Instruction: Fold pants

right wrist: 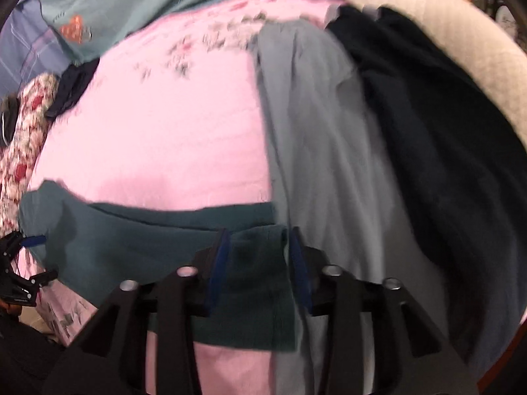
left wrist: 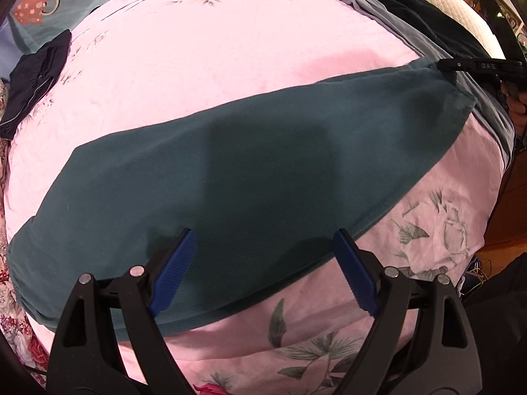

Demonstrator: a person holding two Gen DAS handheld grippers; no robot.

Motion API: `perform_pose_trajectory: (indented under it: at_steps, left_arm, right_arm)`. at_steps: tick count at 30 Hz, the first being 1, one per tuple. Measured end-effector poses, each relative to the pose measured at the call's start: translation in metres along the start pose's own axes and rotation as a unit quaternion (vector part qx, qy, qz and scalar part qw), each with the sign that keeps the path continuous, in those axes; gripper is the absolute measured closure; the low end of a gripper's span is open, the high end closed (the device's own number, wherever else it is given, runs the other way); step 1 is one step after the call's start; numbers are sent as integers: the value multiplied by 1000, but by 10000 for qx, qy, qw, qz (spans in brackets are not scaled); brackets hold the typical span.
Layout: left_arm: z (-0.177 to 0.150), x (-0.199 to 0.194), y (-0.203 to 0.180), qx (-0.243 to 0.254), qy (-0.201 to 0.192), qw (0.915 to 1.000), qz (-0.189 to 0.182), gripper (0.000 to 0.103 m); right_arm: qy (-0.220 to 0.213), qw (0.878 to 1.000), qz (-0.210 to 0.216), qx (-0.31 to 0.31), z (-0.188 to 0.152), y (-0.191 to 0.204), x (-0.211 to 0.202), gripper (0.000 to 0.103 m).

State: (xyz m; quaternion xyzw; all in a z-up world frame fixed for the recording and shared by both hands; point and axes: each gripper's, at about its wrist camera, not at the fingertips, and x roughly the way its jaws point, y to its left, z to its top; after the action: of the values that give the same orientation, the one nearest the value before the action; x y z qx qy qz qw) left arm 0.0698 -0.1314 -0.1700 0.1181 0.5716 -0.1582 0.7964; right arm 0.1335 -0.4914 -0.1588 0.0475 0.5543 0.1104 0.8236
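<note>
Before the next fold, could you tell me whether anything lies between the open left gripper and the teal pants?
Nothing visible does: the left gripper hangs open directly over the teal pants, with only bare cloth between its fingers.

**Rig appearance, both wrist views**

Left gripper (left wrist: 263,273): matte black plastic arms, triangular cut-outs, round silver pivot pins. Blue ribbed pads (left wrist: 174,273) on inner faces. Right gripper (right wrist: 257,263): same black frame, same silver pins, blue pads blurred. White lettering on its black finger, partly legible. Dark clothing on person (left wrist: 500,322), detail unclear.
</note>
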Motion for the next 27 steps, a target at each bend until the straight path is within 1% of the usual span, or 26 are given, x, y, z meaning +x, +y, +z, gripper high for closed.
perform_pose_trajectory:
  at_steps: [1, 2, 5, 6, 7, 8, 11, 12, 13, 14, 15, 17, 18, 19, 21, 22, 23, 25, 27]
  left_arm:
    - [0, -2, 0, 8, -46, 10000, 40, 17]
    - [1, -5, -1, -15, -122, 9999, 113, 17]
    - [0, -8, 7, -192, -183, 9994, 201, 17]
    - [0, -6, 9, -252, -149, 9993, 220, 17]
    - [0, -4, 11, -285, -115, 9993, 217, 17]
    - [0, -2, 12, -322, -71, 9993, 198, 17]
    - [2, -3, 11, -270, -95, 9993, 230, 17]
    - [3, -4, 11, -256, -126, 9993, 251, 17]
    - [2, -6, 11, -258, -149, 9992, 259, 16]
    - [3, -6, 12, -273, -152, 9992, 260, 16]
    - [3, -5, 12, -293, -146, 9991, 266, 16]
    - [5, -3, 13, -342, -122, 9990, 269, 16]
    - [7, -1, 13, -357, -107, 9990, 261, 16]
    - [7, -1, 13, -366, -96, 9990, 253, 16]
    - [9, 1, 11, -346, -75, 9991, 226, 16]
    - [10, 2, 9, -322, -72, 9992, 211, 16]
    - [10, 2, 9, -300, -70, 9993, 206, 16]
    - [11, 2, 7, -248, -65, 9994, 216, 16]
    - [12, 2, 6, -221, -72, 9994, 237, 16]
  right_arm:
    - [6, 9998, -88, -159, 2, 3, -1, 95]
    - [-173, 9996, -93, -186, 3, 3, -10, 96]
    - [-913, 9954, 213, 217, 3, -7, -36, 96]
    - [-1032, 9939, 160, 366, 3, -11, -37, 97]
    - [-1043, 9937, -32, 416, 2, -12, -33, 97]
    - [-892, 9951, -164, 405, 1, -15, -21, 97]
    - [-257, 9981, -384, 403, -2, -20, 10, 96]
    - [-225, 9979, -405, 448, -4, -22, 9, 96]
    - [-330, 9975, -354, 516, -5, -22, 2, 93]
    - [-461, 9968, -279, 594, -7, -22, -8, 89]
    - [-627, 9955, -79, 705, -10, -21, -22, 87]
    - [-747, 9943, 45, 758, -17, -20, -35, 83]
    - [-741, 9940, 72, 800, -22, -19, -41, 81]
    - [-682, 9941, 131, 832, -26, -18, -42, 80]
    - [-438, 9950, 263, 861, -36, -15, -37, 79]
    - [-313, 9959, 241, 817, -39, -12, -31, 79]
    - [-161, 9972, 115, 723, -44, -8, -22, 79]
    - [-91, 9981, -33, 609, -48, -1, -14, 78]
    - [-316, 9982, -159, 493, -47, 3, -15, 95]
